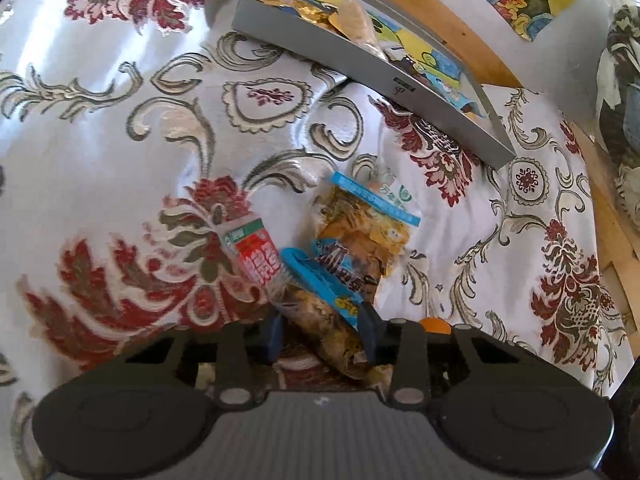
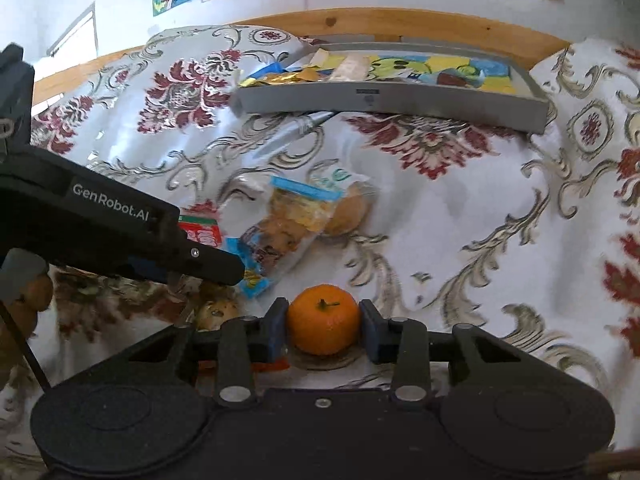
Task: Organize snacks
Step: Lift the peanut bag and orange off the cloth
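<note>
My left gripper (image 1: 321,332) is shut on a long clear snack packet (image 1: 320,316) with brown contents and a blue end. It lies on the floral cloth among other packets: a red and green one (image 1: 252,248) and a blue-topped bag of yellow chips (image 1: 360,216). My right gripper (image 2: 323,328) is shut on a mandarin (image 2: 323,318), with both blue pads against its sides. In the right wrist view, the left gripper's black body (image 2: 120,224) reaches in from the left over the same pile, where the chip bag (image 2: 304,212) lies. A sliver of the mandarin (image 1: 434,325) shows in the left wrist view.
A grey tray (image 2: 400,98) holding several snack packets sits at the back by a wooden rail (image 2: 400,20); it also appears as the tray (image 1: 360,60) in the left wrist view. A silver pen-like object (image 2: 300,126) lies in front of it. The floral cloth (image 2: 480,200) is rumpled.
</note>
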